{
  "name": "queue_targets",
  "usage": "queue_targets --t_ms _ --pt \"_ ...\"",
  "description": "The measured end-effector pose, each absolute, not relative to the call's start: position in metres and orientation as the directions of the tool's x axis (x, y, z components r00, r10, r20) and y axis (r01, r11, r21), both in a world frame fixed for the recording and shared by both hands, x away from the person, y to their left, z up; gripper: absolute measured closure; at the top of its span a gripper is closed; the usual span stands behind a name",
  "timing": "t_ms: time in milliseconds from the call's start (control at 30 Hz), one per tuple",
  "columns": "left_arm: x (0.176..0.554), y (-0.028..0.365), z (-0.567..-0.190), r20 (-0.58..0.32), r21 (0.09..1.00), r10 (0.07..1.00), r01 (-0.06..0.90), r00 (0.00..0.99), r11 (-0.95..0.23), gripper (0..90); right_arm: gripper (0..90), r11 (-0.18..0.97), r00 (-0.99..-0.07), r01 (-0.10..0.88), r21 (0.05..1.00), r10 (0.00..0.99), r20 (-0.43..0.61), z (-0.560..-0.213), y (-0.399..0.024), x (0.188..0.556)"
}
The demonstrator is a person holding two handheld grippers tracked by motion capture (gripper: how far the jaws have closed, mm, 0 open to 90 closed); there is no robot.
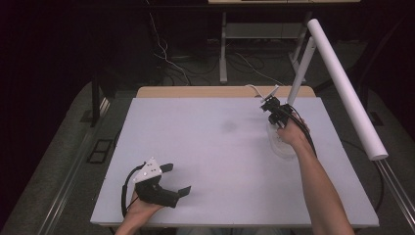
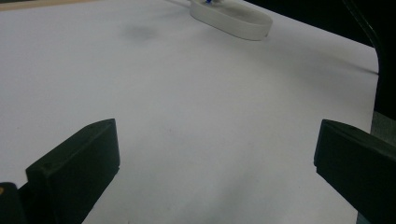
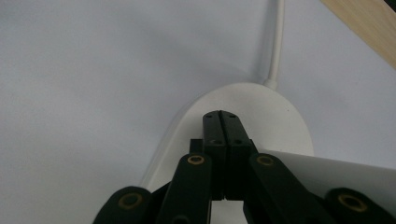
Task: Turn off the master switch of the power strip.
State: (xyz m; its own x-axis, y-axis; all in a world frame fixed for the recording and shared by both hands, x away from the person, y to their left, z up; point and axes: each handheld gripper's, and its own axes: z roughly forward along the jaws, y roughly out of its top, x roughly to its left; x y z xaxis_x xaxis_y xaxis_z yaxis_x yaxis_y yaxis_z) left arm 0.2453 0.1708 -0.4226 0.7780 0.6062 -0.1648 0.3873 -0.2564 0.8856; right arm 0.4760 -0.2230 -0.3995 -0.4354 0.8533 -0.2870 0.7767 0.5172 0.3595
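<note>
The left tool rests at the near left edge of the desk, held in the person's left hand, with its jaws spread wide and nothing between them; in the left gripper view the bare desk surface lies between the two black jaws. Farther out, at the far right of the desk, the right tool is carried on an outstretched forearm and sits directly over the lamp base, an oval white pad with a white cord leaving its far end toward the wooden desk edge. In the right gripper view the jaws are pressed together with no gap and grip nothing; their tips are set against, or just above, the top of the lamp base, and contact cannot be confirmed. The action in hand is judged to be a press on a control on the base. A white lamp arm rises from the base, and a long white tube slants above it. Hazards: excess downward force, or force off centre, may slide or tip the base, because the tall arm places weight high above it. A sideways motion may snag the cord. The closed tips may slip off the smooth surface and miss the control.
</note>
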Motion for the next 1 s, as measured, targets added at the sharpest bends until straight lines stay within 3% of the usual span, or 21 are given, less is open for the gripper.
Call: queue_targets --t_ms 267,433,900,1000 --pt "0.245 0.170 -0.423 -0.163 0.886 0.604 0.385 0.780 -0.259 0.0 89.5 0.514 -0.446 0.773 0.371 0.857 -0.257 -0.401 -0.221 0.475" --pt "0.244 0.171 -0.422 -0.162 0.887 0.604 0.383 0.780 -0.258 0.0 89.6 0.537 -0.435 0.762 0.362 0.839 -0.328 -0.405 -0.209 0.474" --pt "0.245 0.171 -0.423 -0.165 0.885 0.607 0.388 0.777 -0.256 0.0 89.6 0.529 -0.414 0.773 0.352 0.839 -0.352 -0.402 -0.213 0.474" --pt "0.245 0.171 -0.423 -0.168 0.885 0.607 0.390 0.777 -0.255 0.0 89.6 0.513 -0.422 0.780 0.358 0.854 -0.304 -0.400 -0.221 0.475"
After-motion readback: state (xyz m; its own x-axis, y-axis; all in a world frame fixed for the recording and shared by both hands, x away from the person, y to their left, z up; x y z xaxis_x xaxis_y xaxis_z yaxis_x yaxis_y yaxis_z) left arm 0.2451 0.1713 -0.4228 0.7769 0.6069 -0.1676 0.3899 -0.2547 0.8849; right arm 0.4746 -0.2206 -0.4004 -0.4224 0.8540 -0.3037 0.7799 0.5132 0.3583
